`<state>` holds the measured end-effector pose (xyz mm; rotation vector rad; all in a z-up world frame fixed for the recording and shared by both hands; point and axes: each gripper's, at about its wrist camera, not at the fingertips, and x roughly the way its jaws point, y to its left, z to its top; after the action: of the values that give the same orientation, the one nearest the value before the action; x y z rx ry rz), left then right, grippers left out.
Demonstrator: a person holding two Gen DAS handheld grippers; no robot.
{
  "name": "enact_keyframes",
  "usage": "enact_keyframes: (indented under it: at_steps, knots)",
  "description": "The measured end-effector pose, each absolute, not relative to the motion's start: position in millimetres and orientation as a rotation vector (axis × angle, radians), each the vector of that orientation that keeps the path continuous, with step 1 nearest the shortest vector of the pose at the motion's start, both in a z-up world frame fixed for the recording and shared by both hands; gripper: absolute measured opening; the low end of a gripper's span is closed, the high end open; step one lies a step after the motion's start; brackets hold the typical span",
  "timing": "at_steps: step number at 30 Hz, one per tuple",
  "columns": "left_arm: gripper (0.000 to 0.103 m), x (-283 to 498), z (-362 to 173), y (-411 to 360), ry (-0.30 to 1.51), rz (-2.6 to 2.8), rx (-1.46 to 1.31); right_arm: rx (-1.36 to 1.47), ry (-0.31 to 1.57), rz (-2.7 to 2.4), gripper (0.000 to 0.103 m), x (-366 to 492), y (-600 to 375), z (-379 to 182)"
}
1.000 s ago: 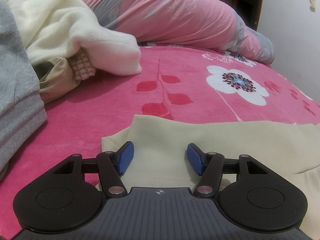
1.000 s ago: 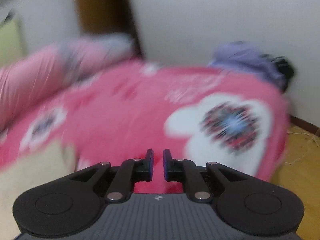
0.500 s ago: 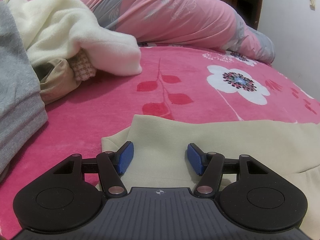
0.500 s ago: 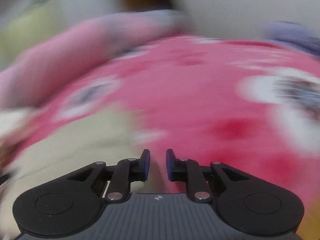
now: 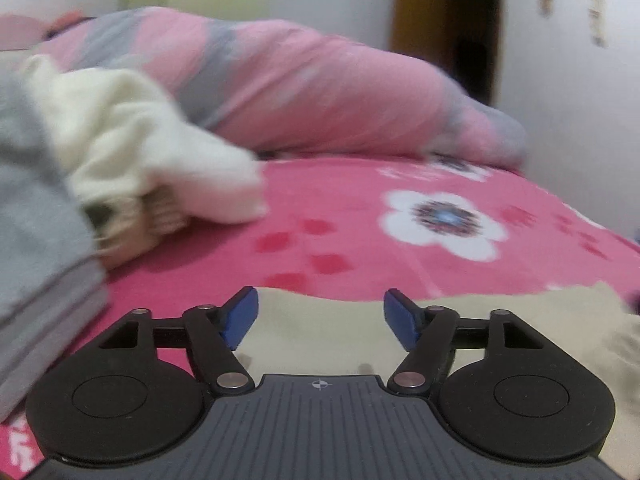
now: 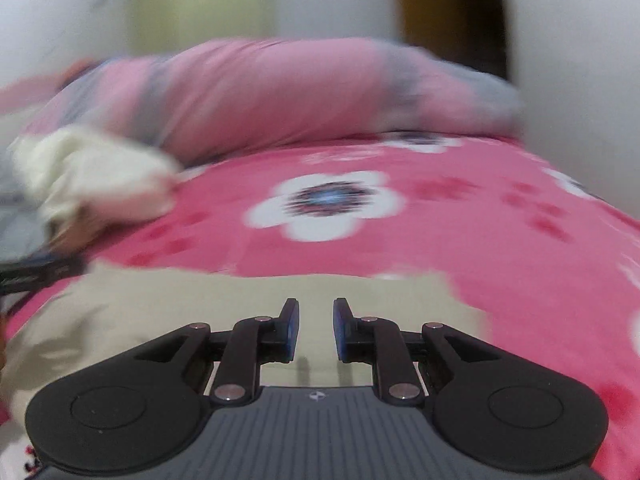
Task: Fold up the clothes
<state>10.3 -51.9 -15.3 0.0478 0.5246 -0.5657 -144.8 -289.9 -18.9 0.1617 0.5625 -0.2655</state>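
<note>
We can read no words, brand names or numbers here. The one sign we find is a small white cross-in-circle mark on the ribbed grey housing of the left gripper (image 5: 319,317), near its front edge, and a similar small white emblem, too blurred to make out, at the same spot on the right gripper (image 6: 316,330).

Two matching black handheld claws

Left claw (image 5: 320,316) has blue pads on black linkage arms; right claw (image 6: 316,330) too. Silver pivot screws, round side discs, ribbed grey housing bearing a small crosshair mark.
</note>
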Motion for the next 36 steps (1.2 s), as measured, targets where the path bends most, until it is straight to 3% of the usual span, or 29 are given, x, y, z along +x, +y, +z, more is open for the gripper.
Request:
enact_keyframes:
  at_steps: [4, 6, 9, 13, 22, 30, 36]
  knots:
    - [0.075, 18, -38, -81, 0.636, -0.640, 0.122, 0.061, 0.732, -0.186, 0.023, -88, -275, -58]
    - [0.079, 27, -56, -90, 0.690, -0.620, 0.132, 0.030, 0.713, -0.186, 0.023, -82, -272, -66]
    - [0.079, 30, -50, -86, 0.693, -0.612, 0.086, 0.032, 0.760, -0.194, 0.023, -78, -271, -51]
    - [0.078, 28, -38, -84, 0.648, -0.640, 0.042, 0.084, 0.702, -0.164, 0.023, -79, -272, -34]
    - [0.081, 41, -62, -96, 0.706, -0.607, 0.097, 0.266, 0.687, -0.089, 0.024, -53, -287, -70]
    - [0.078, 58, -50, -50, 0.708, -0.368, -0.001, 0.152, 0.635, -0.288, 0.026, -83, -286, -43]
    - [0.085, 69, -62, -48, 0.755, -0.317, -0.009, 0.243, 0.675, -0.343, 0.029, -98, -319, -68]
